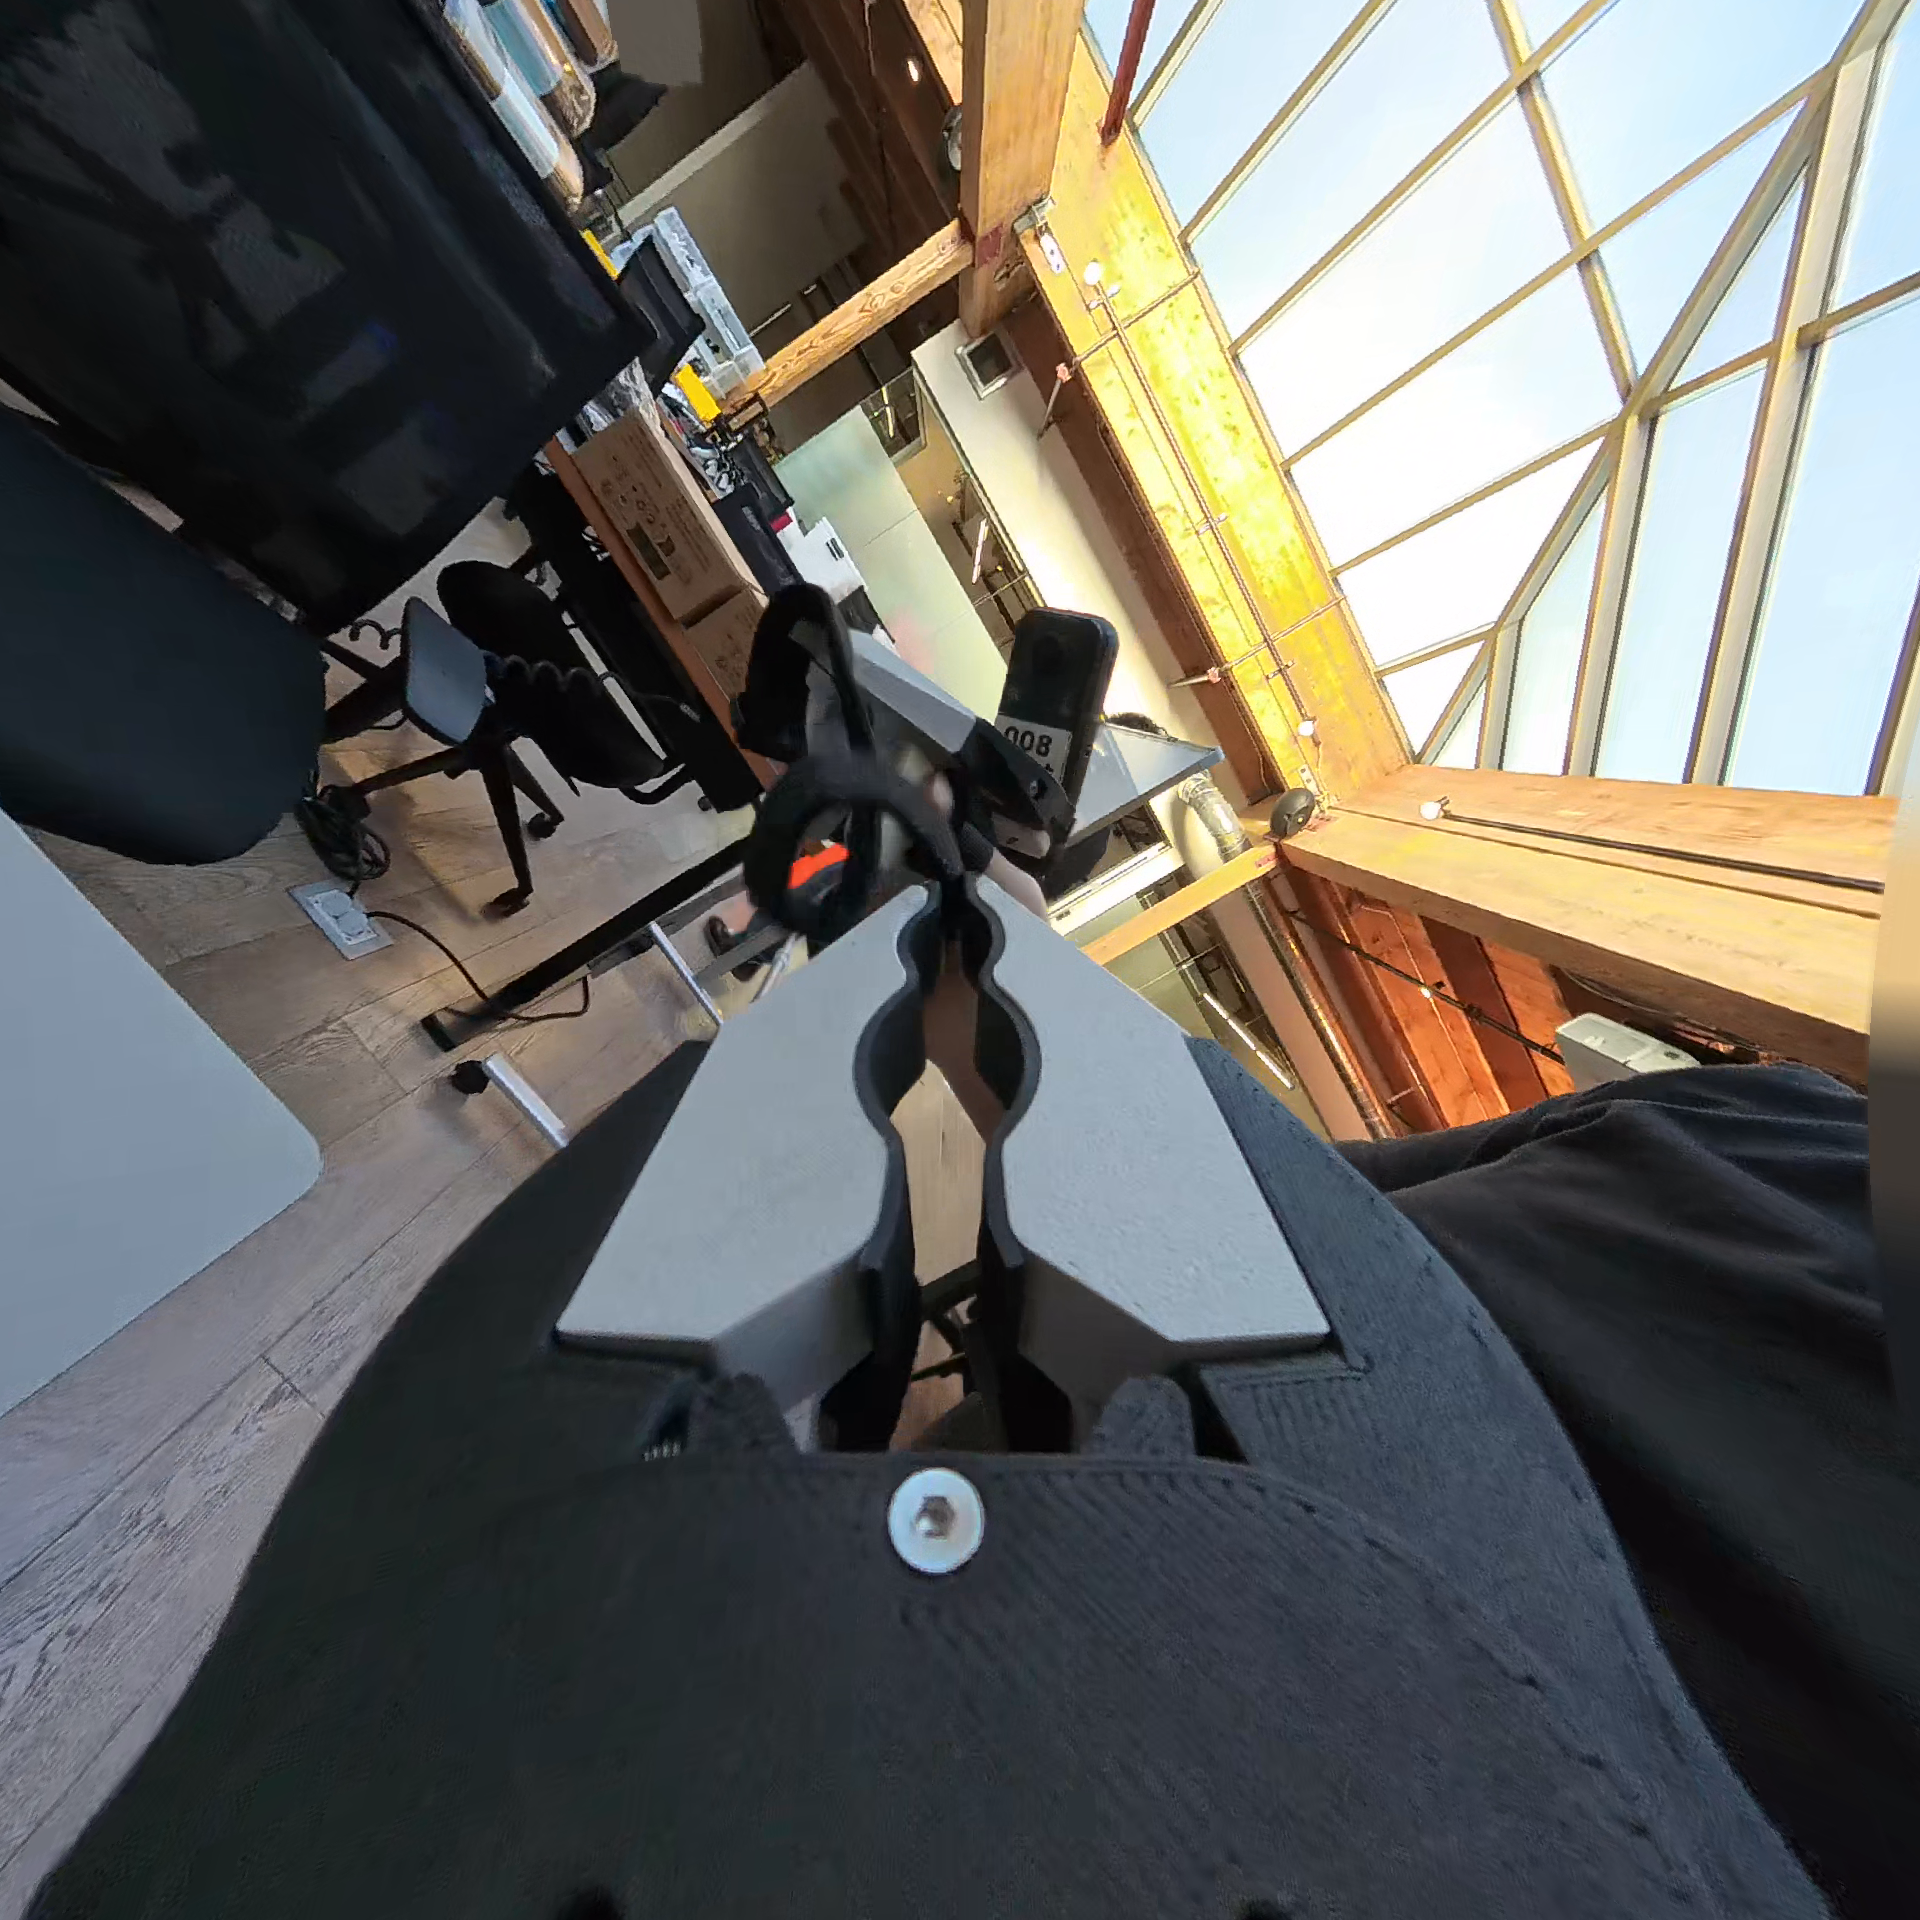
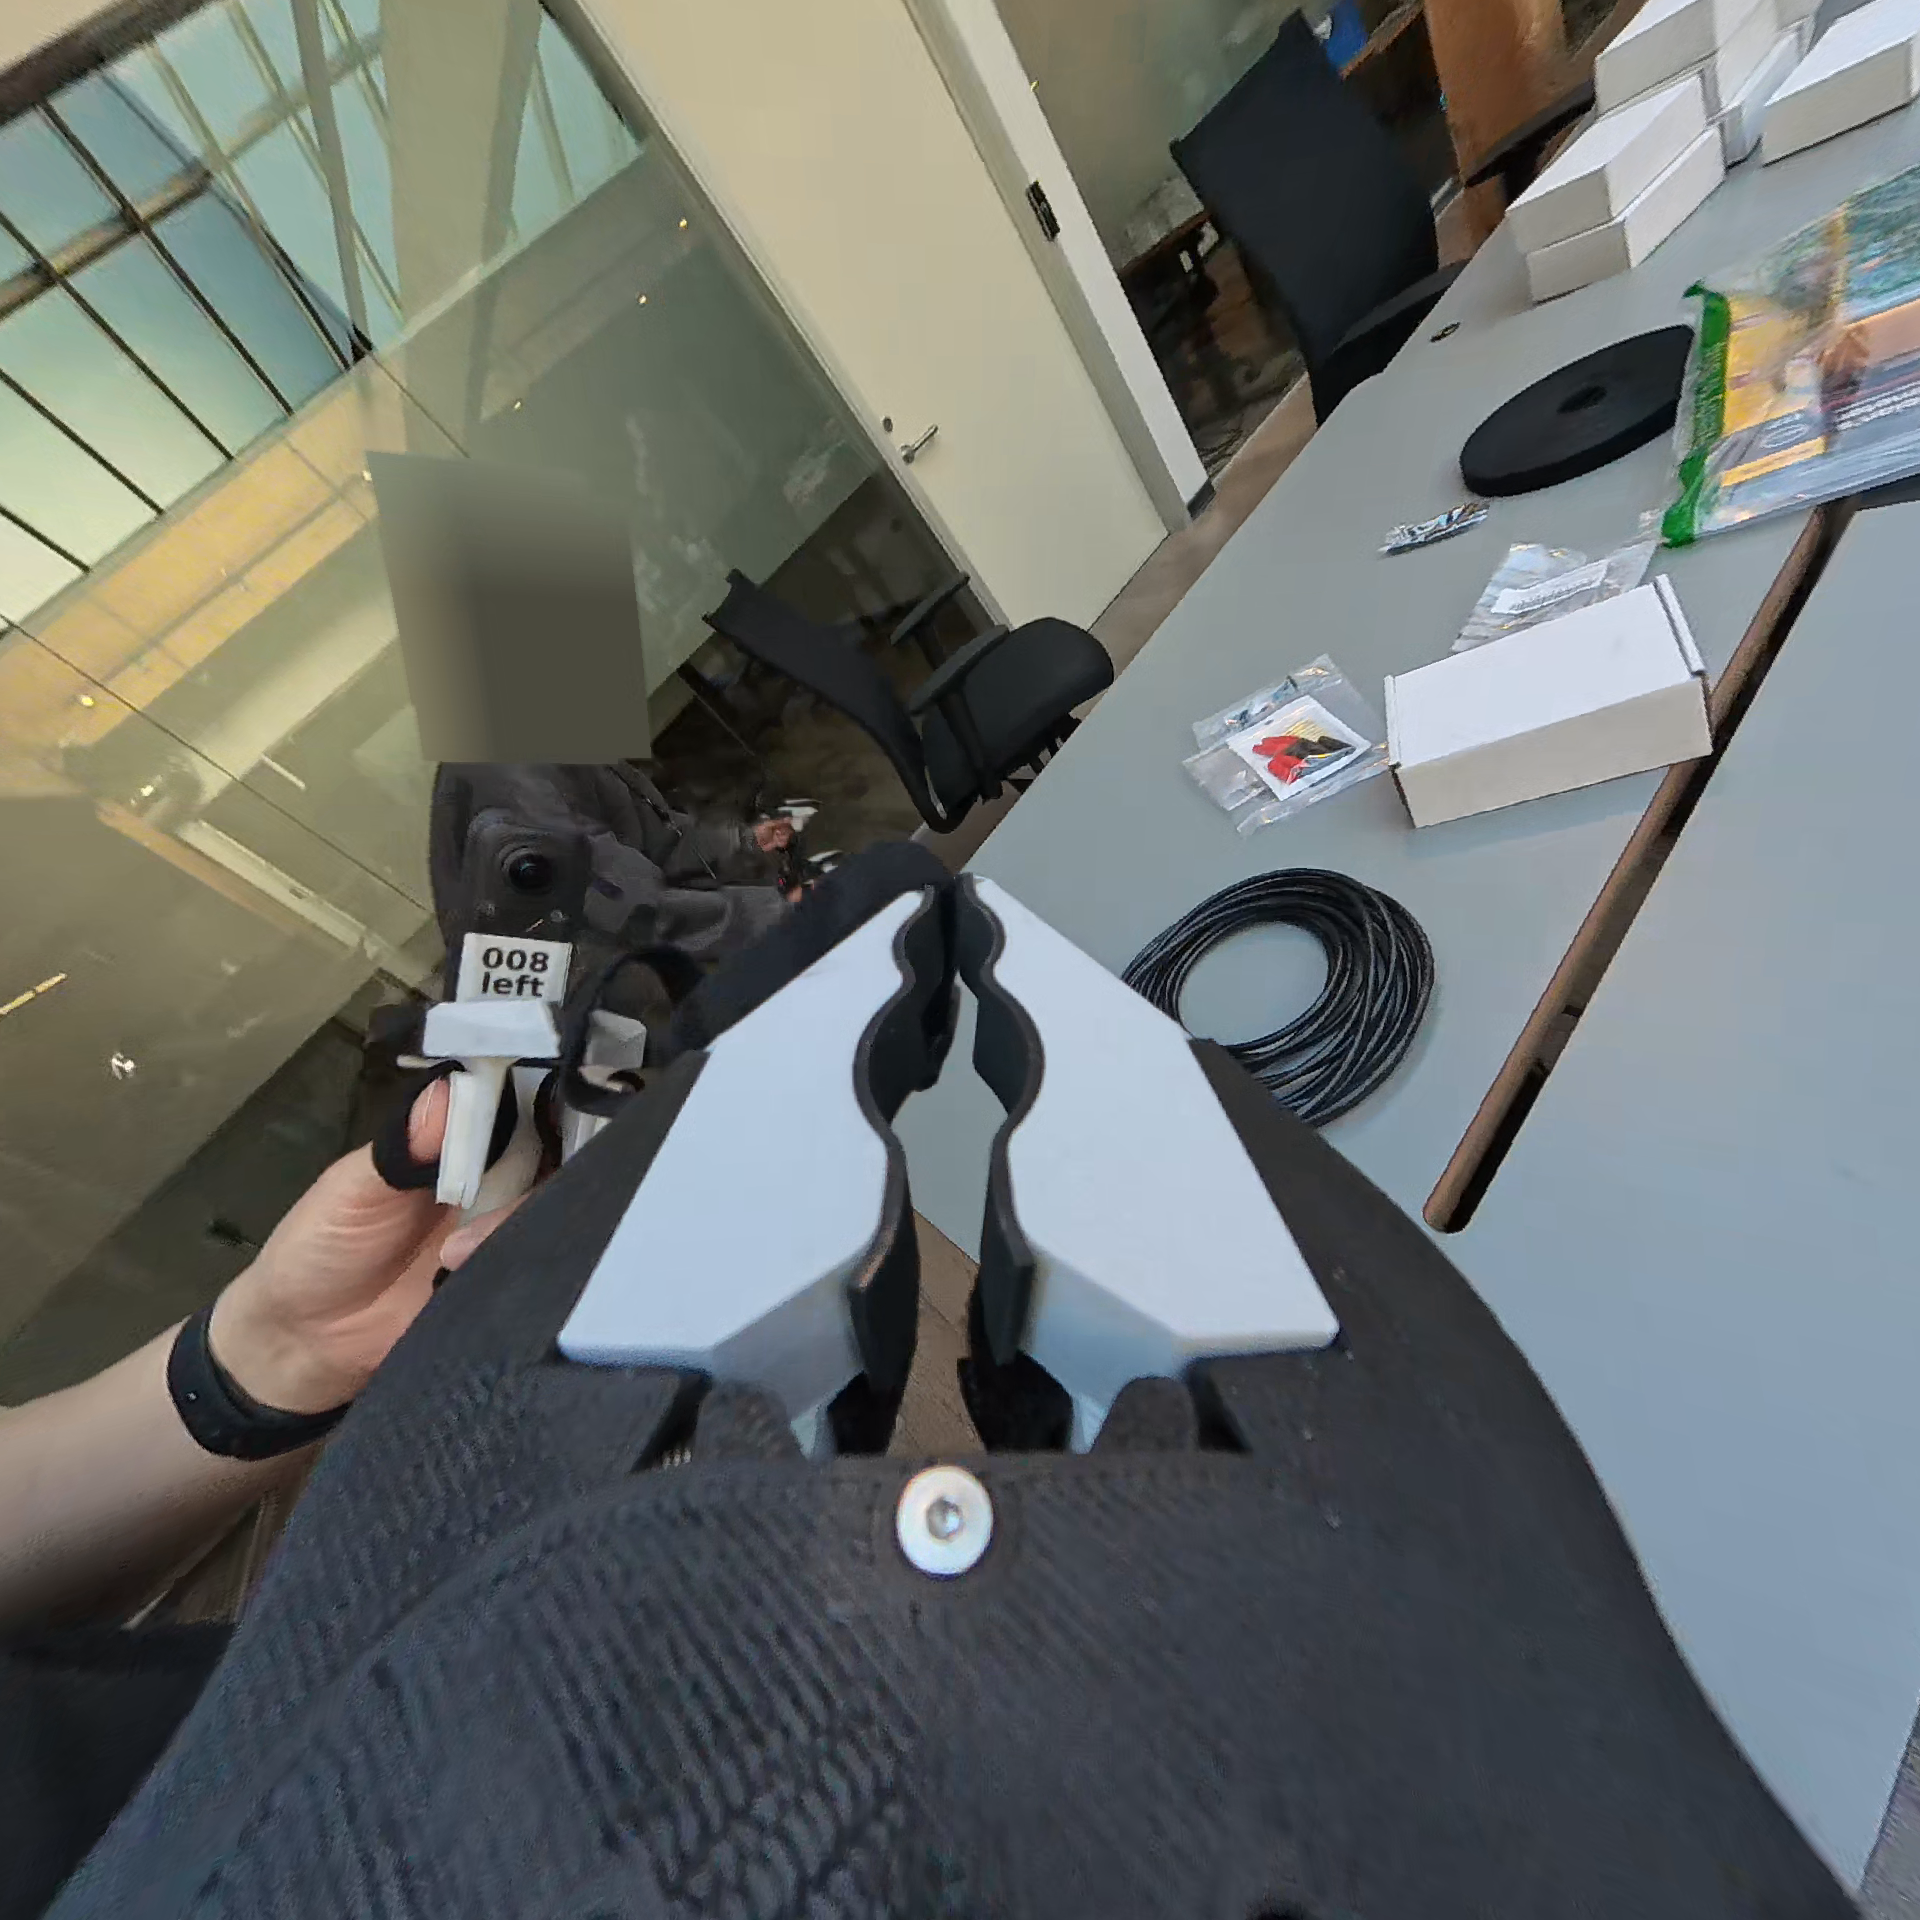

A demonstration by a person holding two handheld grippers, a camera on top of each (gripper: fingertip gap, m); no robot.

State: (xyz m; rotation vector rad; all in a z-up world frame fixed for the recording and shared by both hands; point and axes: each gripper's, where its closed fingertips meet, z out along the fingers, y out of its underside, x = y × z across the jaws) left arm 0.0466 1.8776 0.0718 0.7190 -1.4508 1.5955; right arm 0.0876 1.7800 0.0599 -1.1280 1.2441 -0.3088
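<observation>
The left gripper (image 1: 961, 904) is raised off the bench and tilted toward a skylight (image 1: 1558, 364); its fingers (image 1: 800, 1091) are clenched, tips touching, with nothing visibly caught between them. Just beyond the tips the other gripper hangs in the air. The right gripper (image 2: 954, 899) is likewise clenched tip to tip on nothing, held above the near edge of the grey bench (image 2: 1195, 748). To its left, a bare hand (image 2: 343, 1268) with a black wristband (image 2: 223, 1392) grips the left gripper's handle.

On the bench, nearest the right fingertips, lies a coil of black cable (image 2: 1288, 997). Farther off is a closed white cardboard box (image 2: 1548, 707); its contents cannot be seen. Beside it lie clear plastic bags (image 2: 1278, 743) holding small red and black parts. Beyond are a flat black disc (image 2: 1579, 421), a green-edged plastic packet (image 2: 1808, 384) holding printed sheets, and stacked white boxes (image 2: 1621, 197), all closed. Black office chairs (image 2: 987, 707) stand past the bench.
</observation>
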